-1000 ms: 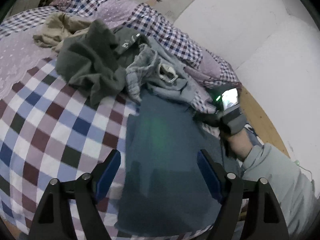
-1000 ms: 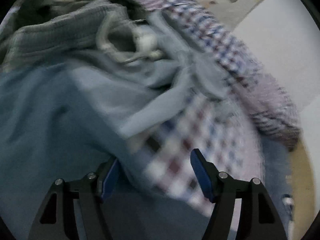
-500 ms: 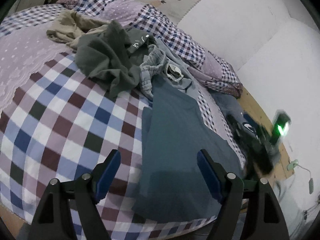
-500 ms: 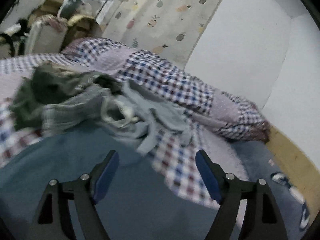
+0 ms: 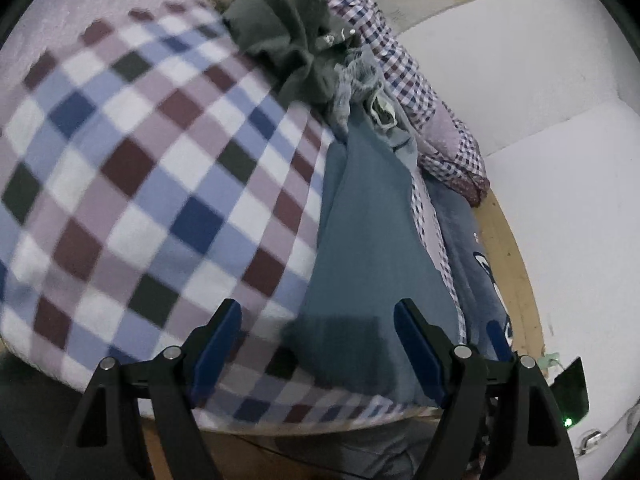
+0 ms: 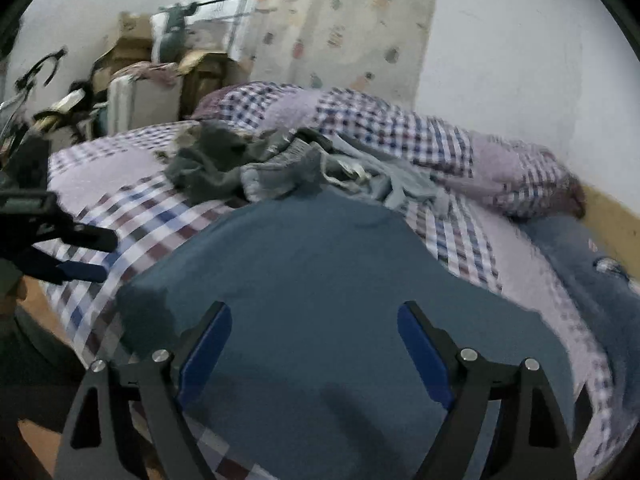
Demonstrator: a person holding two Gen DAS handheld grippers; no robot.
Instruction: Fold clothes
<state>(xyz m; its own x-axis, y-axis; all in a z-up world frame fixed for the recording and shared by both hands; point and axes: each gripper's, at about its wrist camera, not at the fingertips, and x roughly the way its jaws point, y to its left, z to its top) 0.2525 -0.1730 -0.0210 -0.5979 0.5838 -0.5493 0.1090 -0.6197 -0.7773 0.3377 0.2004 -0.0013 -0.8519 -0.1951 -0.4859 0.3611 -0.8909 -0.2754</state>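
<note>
A checked bedspread [image 5: 152, 168] covers a bed whose near edge curves from 8 o'clock to 5 o'clock in the left wrist view, with bare wooden floor [image 5: 508, 264] running beside it toward 3 o'clock under a white wall [image 5: 540, 80]. The left half of the spread lies bare of clothing.

The left gripper [image 5: 318, 344] hangs above the bed's near edge, fingers spread wide and empty. A blue-grey garment [image 5: 368, 248] lies flat on the spread, stretching from between the fingertips up toward 12 o'clock; its near hem sits just past the right fingertip.

The right gripper [image 6: 314, 350] is likewise wide apart, holding nothing, poised over the same blue-grey garment [image 6: 320, 280], which fills the middle of its view. The cloth looks smooth, with a dark shadow at its lower left corner.

A crumpled clothes pile [image 6: 248, 164] of dark green and pale grey pieces sits at 12 o'clock, touching the garment's far end.
</note>
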